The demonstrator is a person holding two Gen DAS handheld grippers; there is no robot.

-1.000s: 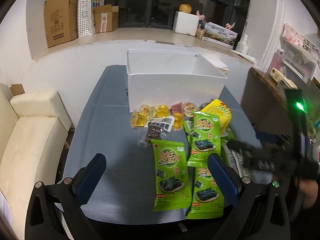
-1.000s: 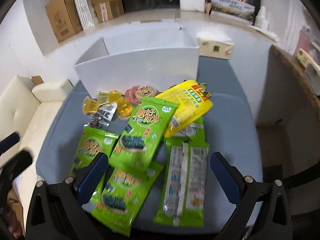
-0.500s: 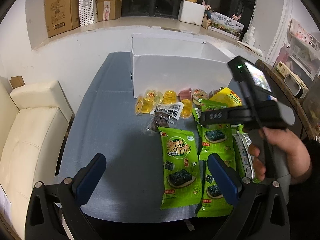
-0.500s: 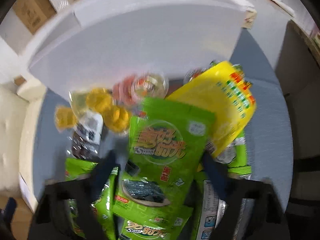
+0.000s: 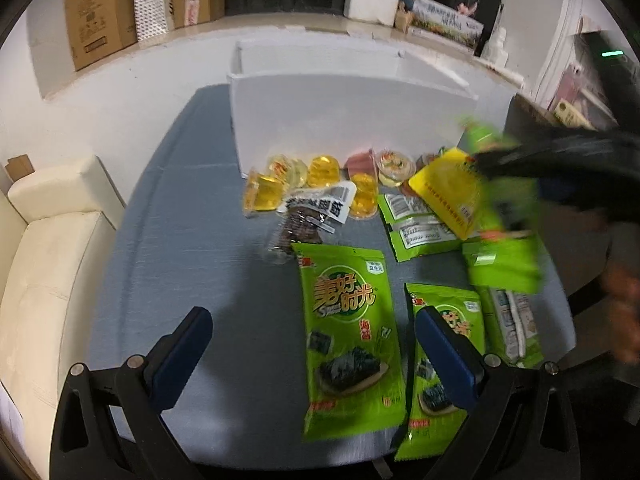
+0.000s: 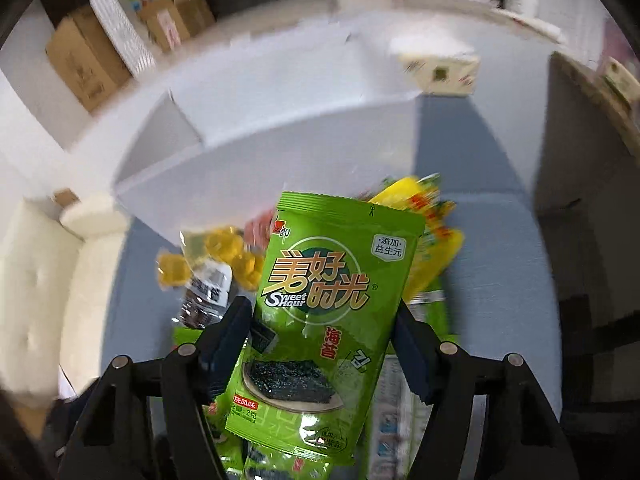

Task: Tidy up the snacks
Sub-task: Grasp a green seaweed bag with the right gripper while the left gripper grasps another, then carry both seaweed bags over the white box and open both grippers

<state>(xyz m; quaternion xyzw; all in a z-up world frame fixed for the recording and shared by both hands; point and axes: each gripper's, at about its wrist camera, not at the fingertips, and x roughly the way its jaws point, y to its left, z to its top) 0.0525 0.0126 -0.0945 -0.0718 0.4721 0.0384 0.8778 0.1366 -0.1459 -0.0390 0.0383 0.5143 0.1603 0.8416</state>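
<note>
Green seaweed packet (image 6: 324,320), blurred from the left wrist, sits clamped in the right gripper (image 6: 320,344); left gripper (image 5: 316,352) gapes empty.

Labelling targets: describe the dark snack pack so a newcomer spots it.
Start at the white box on the grey table. In front lies a row of yellow jelly cups. The dark pack lies against them: clear film, brown contents, white black-lettered label, unlike the green seaweed packs.

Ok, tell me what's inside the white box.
Only bare white inner walls of the white box show in either wrist view. Its floor is hidden behind the front wall, so any contents cannot be seen.
</note>
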